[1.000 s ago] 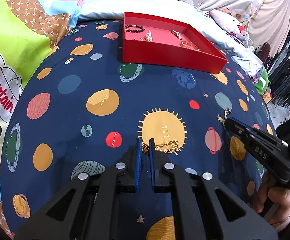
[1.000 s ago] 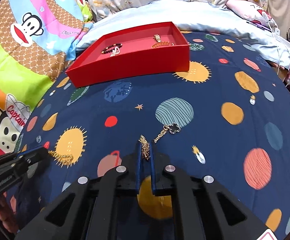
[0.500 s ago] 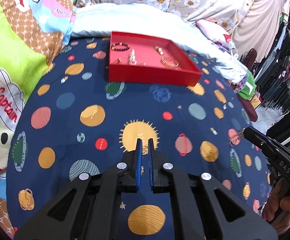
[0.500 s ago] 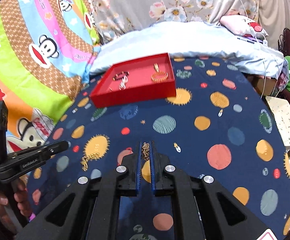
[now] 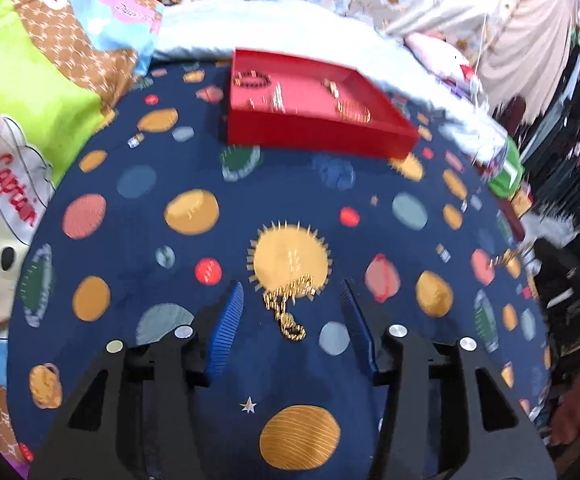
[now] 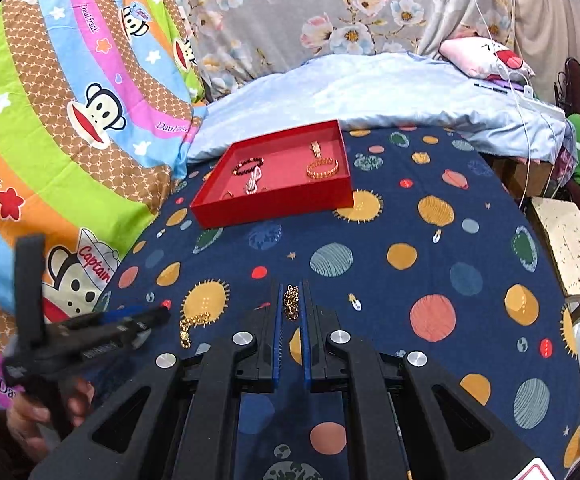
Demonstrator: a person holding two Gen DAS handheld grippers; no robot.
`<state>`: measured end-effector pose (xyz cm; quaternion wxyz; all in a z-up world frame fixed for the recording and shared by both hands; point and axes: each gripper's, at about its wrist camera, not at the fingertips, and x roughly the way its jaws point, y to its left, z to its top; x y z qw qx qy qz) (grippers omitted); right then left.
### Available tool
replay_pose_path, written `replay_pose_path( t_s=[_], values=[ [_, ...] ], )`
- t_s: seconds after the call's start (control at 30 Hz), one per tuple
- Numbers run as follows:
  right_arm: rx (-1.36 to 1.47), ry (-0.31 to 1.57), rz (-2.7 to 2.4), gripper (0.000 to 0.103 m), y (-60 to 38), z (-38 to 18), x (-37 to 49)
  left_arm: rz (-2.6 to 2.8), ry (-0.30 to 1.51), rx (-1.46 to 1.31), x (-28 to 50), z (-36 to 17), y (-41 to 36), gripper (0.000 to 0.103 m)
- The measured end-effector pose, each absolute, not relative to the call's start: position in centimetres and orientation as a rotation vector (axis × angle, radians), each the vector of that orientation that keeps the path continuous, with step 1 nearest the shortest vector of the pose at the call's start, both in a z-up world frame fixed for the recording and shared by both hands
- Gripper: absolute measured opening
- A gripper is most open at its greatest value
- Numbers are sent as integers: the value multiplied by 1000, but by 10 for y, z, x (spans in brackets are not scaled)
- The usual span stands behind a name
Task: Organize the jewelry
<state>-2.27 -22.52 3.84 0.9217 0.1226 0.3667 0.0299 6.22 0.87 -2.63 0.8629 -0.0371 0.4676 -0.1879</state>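
A bed fills both views, covered by a navy blanket [image 6: 390, 280] printed with planets and suns. Along the left side lies a bright striped cartoon-monkey quilt [image 6: 49, 120]. Toward the far left-centre of the blanket sits a shallow red tray [image 6: 273, 208], its near wall facing the cameras; inside are a dark beaded bracelet [image 6: 247, 166], a pale twisted piece, and a gold bangle [image 6: 322, 169]. Behind the tray a pale blue sheet [image 6: 370, 88] rises to a floral curtain [image 6: 330, 12].

The left gripper [image 5: 292, 302] is opening, its blue pads spread apart, with a gold chain [image 5: 287, 304] lying loose on the blanket between them, untouched. The right gripper [image 6: 291, 304] is clenched on a second gold chain [image 6: 291, 300], held above the blanket.

The blanket between grippers and tray is open and flat. At the right the bed edge drops to a tiled floor beside a pale stool [image 6: 570, 256].
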Motion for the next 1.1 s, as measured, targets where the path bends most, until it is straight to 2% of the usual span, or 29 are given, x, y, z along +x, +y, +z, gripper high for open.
replay_pose_path(
  t_s=[0.1, 0.3, 0.33, 0.5, 1.1],
  values=[
    [254, 764, 64, 7, -225, 36, -21, -379, 1002, -31, 64, -46, 0, 44],
    [258, 770, 64, 7, -224, 32, -18, -363, 993, 32, 63, -61, -9, 10],
    [260, 772, 64, 7, -224, 31, -17, -363, 991, 33, 63, -62, -9, 8],
    [259, 771, 66, 7, -224, 31, -16, -387, 993, 7, 63, -57, -6, 3],
    [243, 695, 88, 7, -222, 60, -13, -505, 846, -120, 64, 45, 15, 2]
  ],
)
